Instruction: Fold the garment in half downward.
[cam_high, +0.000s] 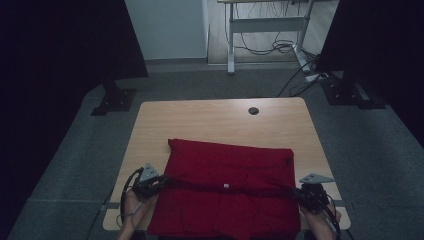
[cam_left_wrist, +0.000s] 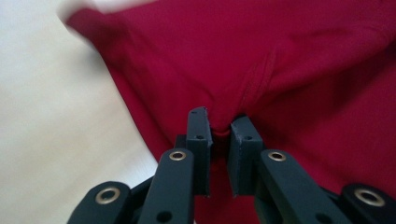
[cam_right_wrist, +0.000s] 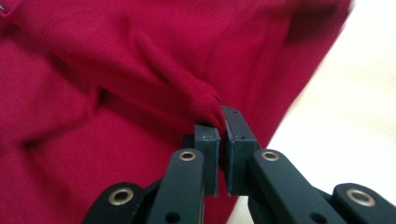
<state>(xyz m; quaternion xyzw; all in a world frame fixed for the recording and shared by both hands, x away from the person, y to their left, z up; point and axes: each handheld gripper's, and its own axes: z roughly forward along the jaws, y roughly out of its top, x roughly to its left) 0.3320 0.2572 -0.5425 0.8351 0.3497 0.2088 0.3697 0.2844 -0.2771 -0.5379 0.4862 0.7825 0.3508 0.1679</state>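
Both my left gripper (cam_high: 159, 184) and right gripper (cam_high: 300, 192) clamp the red cloth (cam_high: 227, 165), its small white tag (cam_high: 226, 186) unreadable, over a pale wooden table (cam_high: 210, 122) on grey floor (cam_high: 75, 165).

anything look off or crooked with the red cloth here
Nothing stands out. The red cloth lies flat on the table, its near edge overhanging, with the left gripper and right gripper each pinching a fold.
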